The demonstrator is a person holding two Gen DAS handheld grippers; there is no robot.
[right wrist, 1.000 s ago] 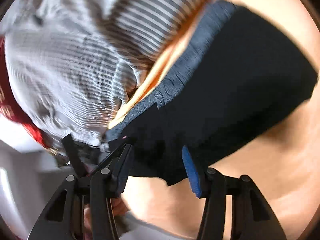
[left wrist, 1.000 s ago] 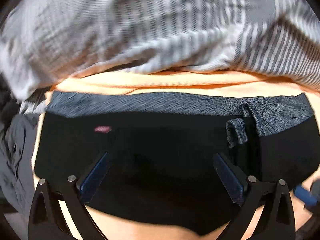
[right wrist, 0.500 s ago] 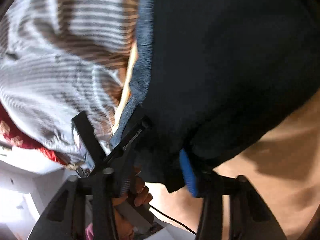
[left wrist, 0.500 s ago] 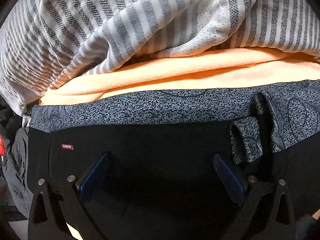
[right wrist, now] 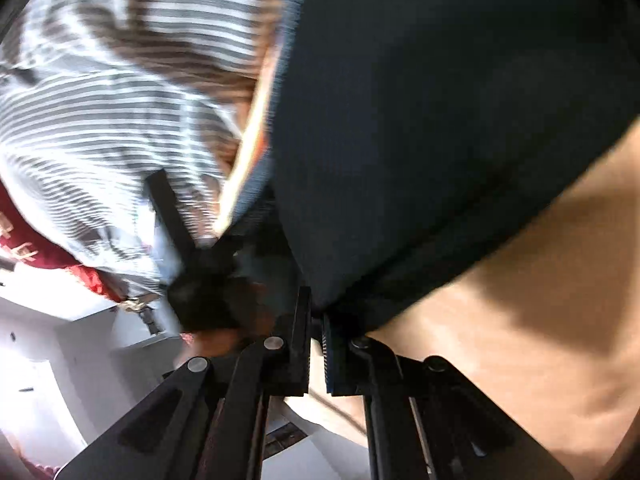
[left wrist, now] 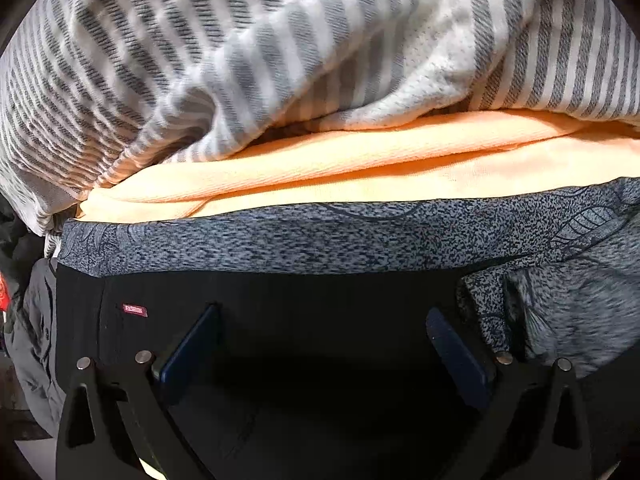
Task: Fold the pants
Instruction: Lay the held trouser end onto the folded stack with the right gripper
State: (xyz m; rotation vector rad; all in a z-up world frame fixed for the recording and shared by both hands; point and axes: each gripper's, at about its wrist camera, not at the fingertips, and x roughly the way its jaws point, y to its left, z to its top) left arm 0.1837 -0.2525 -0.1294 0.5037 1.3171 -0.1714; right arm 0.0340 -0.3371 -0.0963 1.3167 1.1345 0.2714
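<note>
The right claw (right wrist: 317, 320) has just been closing, and its jaws now stand together, pinched on the lower corner of the black pants (right wrist: 440, 120), with dark cloth bunched between the pads. From that corner the pants spread up and to the right across the right wrist view, over a tan surface (right wrist: 520, 320) lit by hard sunlight and crossed by a dark shadow. Along the left edge of the pants runs a blue-grey speckled waistband (right wrist: 292, 20), blurred here, with an orange strip of cloth just beside it.

The left claw (left wrist: 320, 344) hangs with its jaws well apart above the black pants (left wrist: 320, 320), one blue pad to each side and nothing between them; whether the tips touch the cloth cannot be told. A small red label (left wrist: 135, 310) sits on the pants near the left pad. Just beyond, the waistband (left wrist: 320, 240) runs across the view, and a loose end of the same speckled cloth lies crumpled at the right. Behind it lies an orange garment (left wrist: 320, 168), and over that a heap of grey-and-white striped fabric (left wrist: 240, 60). Grey clothing (left wrist: 36, 340) lies at the far left edge.
</note>
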